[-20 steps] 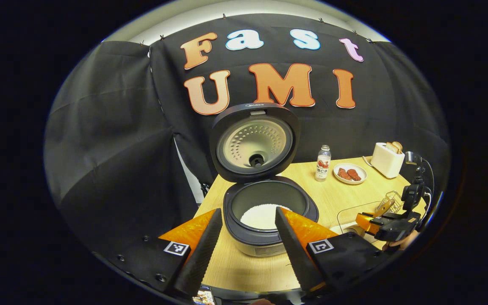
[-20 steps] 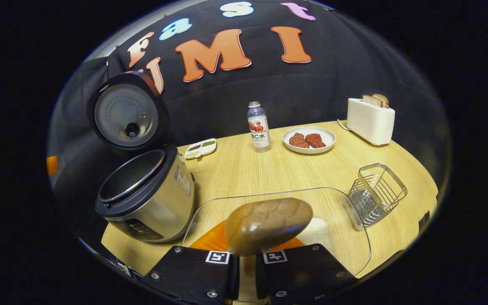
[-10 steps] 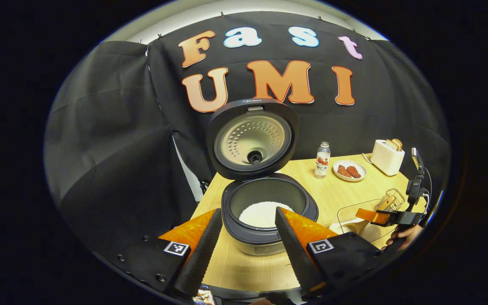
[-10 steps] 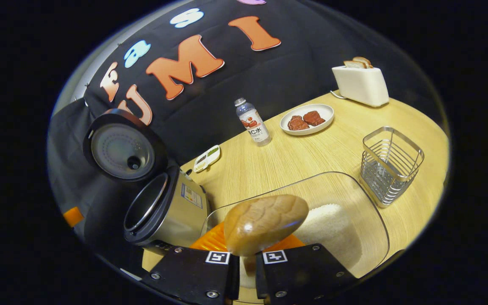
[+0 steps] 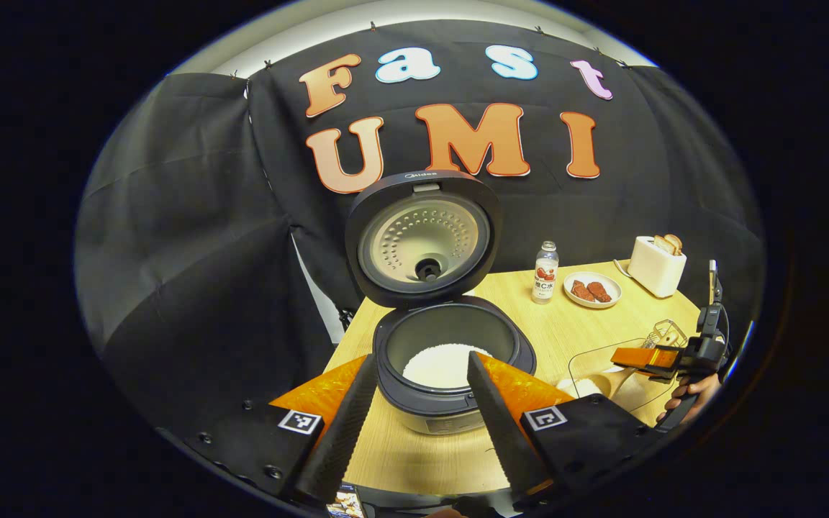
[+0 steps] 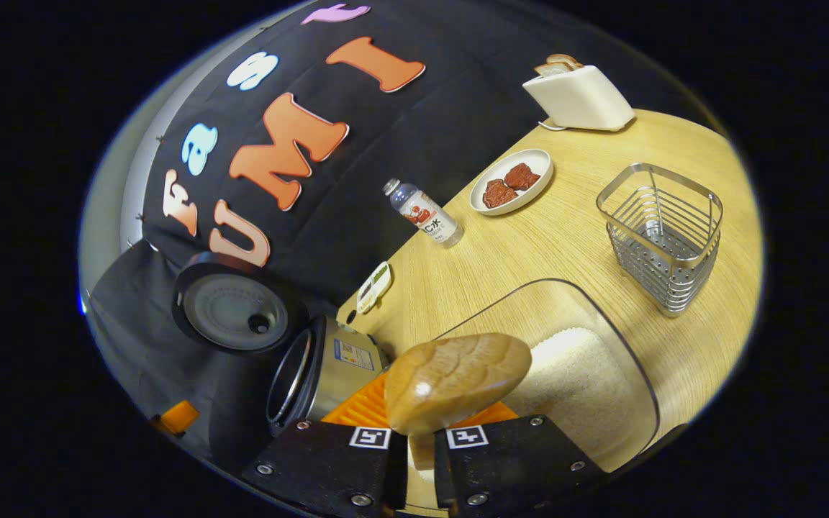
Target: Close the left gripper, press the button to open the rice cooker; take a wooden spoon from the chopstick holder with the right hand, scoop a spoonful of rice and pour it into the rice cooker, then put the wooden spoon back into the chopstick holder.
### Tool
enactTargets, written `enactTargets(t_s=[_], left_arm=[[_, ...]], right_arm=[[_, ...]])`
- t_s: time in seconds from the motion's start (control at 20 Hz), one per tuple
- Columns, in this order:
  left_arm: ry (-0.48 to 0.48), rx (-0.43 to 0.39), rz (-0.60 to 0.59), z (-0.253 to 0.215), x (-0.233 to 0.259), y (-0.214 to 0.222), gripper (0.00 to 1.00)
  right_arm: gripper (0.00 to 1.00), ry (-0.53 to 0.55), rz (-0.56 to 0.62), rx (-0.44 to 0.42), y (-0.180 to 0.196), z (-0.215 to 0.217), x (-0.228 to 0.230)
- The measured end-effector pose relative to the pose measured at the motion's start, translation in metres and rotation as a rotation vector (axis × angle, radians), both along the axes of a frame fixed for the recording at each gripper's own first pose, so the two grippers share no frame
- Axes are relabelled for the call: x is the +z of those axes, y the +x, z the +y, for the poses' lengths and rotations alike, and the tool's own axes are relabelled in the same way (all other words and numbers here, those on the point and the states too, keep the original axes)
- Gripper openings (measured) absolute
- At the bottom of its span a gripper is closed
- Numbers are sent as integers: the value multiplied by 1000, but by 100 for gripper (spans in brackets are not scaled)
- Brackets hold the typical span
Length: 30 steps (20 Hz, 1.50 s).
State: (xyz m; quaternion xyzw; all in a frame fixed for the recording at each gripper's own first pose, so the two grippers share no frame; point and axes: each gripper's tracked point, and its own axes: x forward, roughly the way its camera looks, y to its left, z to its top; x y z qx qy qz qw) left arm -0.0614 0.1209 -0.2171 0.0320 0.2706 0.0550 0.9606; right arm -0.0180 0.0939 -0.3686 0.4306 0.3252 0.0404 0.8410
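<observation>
From the left gripper view, my left gripper has its fingers spread with nothing between them, just in front of the rice cooker, whose lid stands up and whose pot has rice in it on the pale wooden surface. From the right gripper view, my right gripper has its fingers closed on the neck of the wooden spoon; I judge it light, stiff and smooth, best held low on the handle, bowl over the rice in the clear tray, chopstick holder just beyond.

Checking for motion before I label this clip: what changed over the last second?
The right hand-held gripper, shut on the wooden spoon, has rolled, so its view tilts over the glass rice dish. Unchanged: left hand-held gripper open in front of the rice cooker, lid up; chopstick holder in place.
</observation>
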Motion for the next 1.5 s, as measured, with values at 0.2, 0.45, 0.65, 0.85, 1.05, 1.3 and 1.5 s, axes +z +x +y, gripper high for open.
enactTargets(t_s=[0.2, 0.45, 0.65, 0.85, 1.05, 1.3, 1.5], left_arm=[[0, 6, -10, -2, 3, 1, 87], [-6, 2, -39, -8, 9, 3, 87], [2, -3, -109, -10, 22, 7, 87], [41, -3, -193, -6, 39, 9, 87], [40, -10, -290, -6, 58, 7, 87], [52, -11, -356, 5, 65, -5, 95], [80, 0, -391, 14, 63, -13, 95]], right_arm=[[14, 64, -10, -48, 0, -25, 10], [14, 180, 3, -124, 3, -49, 21], [14, 328, -8, -182, 8, -54, 45], [14, 414, -24, -209, 21, -51, 69], [14, 479, -42, -212, 40, -36, 100], [14, 533, -78, -168, 65, 0, 139], [14, 539, -79, -116, 85, 39, 151]])
